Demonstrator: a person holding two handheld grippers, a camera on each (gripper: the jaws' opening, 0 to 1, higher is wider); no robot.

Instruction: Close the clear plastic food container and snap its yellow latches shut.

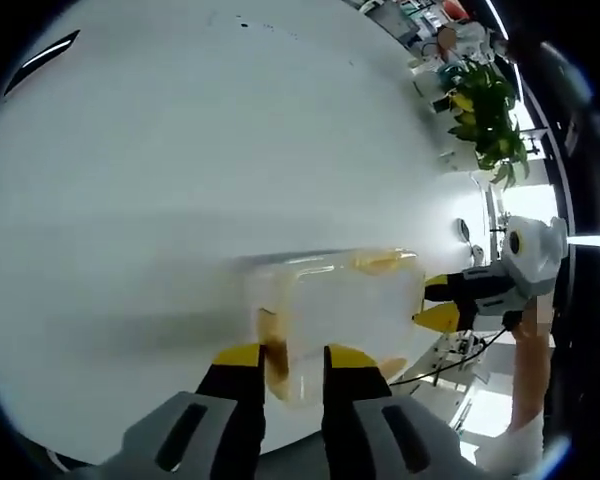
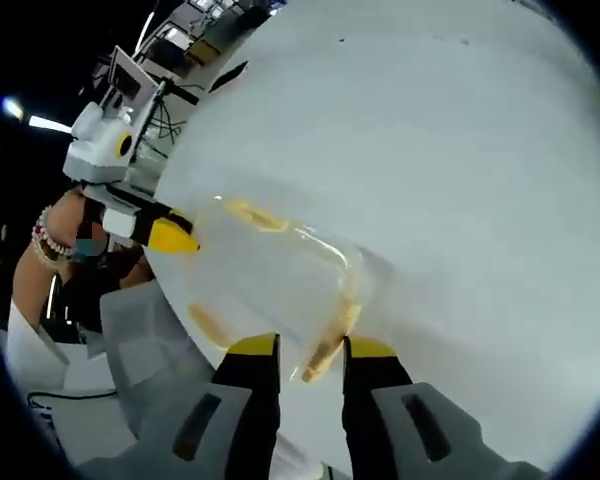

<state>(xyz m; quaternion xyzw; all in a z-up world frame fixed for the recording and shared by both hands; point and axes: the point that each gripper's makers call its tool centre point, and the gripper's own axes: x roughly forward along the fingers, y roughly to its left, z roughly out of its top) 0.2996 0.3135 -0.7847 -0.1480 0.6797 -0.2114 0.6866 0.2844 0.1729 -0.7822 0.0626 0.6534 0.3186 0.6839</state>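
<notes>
In the left gripper view, my left gripper (image 1: pixel 292 365) rises from 6 o'clock with its yellow-tipped jaws set narrowly apart. They straddle the near end wall of the container (image 1: pixel 335 310), where a yellow latch (image 1: pixel 273 355) sits in the gap; I cannot tell for certain whether the pads bear on it. The container is clear plastic, lying on the white table (image 1: pixel 180 150) close to its near edge, just above the jaw tips. A second yellow latch (image 1: pixel 380 262) shows along its far upper edge toward 1 o'clock. At 3 o'clock the other gripper comes in from the right, its yellow tips touching the far end of the container. Behind it a forearm (image 1: pixel 528 370) drops toward 5 o'clock. A leafy plant (image 1: pixel 485 110) stands at 2 o'clock.

In the right gripper view, my right gripper (image 2: pixel 312 350) rises from 6 o'clock, jaws likewise narrowly spread around the container's near end, a yellow latch (image 2: pixel 325 355) between the tips. The container (image 2: pixel 270 280) stretches toward 10 o'clock across the table (image 2: pixel 460 150). At its far end, near 9 o'clock, the left gripper's yellow tip meets it, held by a hand (image 2: pixel 80 215) with a beaded bracelet (image 2: pixel 45 240) on the wrist.
</notes>
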